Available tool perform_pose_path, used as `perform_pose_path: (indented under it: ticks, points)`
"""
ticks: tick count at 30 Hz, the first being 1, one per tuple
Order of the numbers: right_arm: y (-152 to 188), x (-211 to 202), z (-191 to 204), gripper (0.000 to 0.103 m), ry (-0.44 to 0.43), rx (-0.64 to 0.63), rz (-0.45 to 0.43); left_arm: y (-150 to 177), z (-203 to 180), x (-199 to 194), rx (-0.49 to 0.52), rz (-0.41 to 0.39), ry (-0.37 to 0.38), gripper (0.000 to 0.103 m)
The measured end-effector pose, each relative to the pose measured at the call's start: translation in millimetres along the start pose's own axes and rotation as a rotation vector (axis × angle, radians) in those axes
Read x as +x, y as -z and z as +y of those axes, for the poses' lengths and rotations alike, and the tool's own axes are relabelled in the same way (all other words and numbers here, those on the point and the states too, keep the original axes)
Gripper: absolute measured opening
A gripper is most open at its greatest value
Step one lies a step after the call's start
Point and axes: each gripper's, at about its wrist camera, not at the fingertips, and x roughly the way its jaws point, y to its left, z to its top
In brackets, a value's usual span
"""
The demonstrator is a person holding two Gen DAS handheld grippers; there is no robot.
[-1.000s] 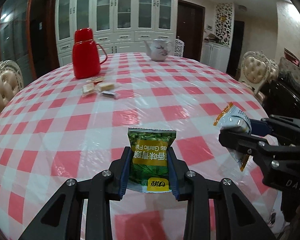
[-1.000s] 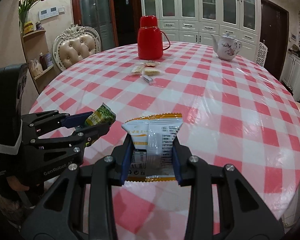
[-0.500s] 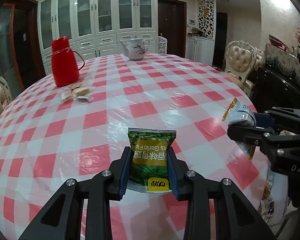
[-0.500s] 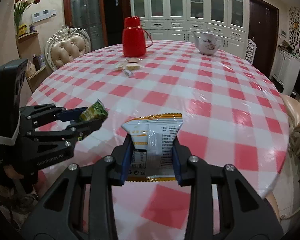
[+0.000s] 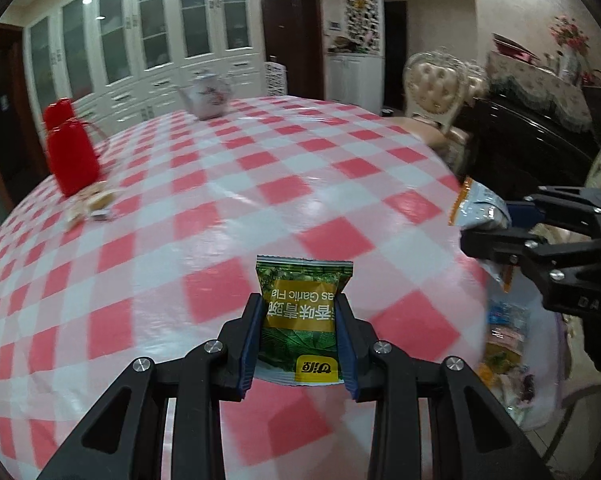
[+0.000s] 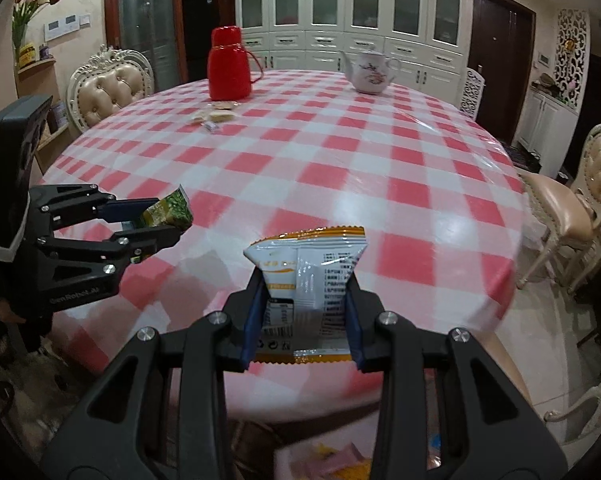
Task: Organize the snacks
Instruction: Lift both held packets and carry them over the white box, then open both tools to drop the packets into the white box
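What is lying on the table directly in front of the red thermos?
In front of the red thermos a few small wrapped snacks lie in a loose cluster on the checked tablecloth. They are too small to read or count exactly, and anything under them is covered.

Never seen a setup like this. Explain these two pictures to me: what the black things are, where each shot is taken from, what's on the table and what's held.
No robot here: a person carries hand-held tongs, each with a camera looking along its fingers. The left tongs grip a green snack packet. The right tongs grip a white and orange packet. Each view also shows the other tongs at its edge. On the checked table stand a red flask and a teapot, with small wrapped snacks beside the flask.
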Motion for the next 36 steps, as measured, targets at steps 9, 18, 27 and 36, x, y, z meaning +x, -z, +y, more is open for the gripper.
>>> perform_pose_path:
  ticks: [9, 18, 27, 36]
  points:
    - [27, -26, -54, 0.040, 0.046, -0.036, 0.053, -10, -78, 7, 0.143, 0.047, 0.205, 0.035]
    - [71, -43, -102, 0.040, 0.192, -0.159, 0.207, -8, -153, 23, 0.282, 0.139, 0.413, 0.035]
    - [106, -47, -129, 0.040, 0.244, -0.182, 0.341, 4, -205, 43, 0.396, 0.217, 0.507, 0.035]
    - [126, -50, -143, 0.040, 0.254, -0.176, 0.426, 11, -235, 56, 0.477, 0.245, 0.573, 0.037]
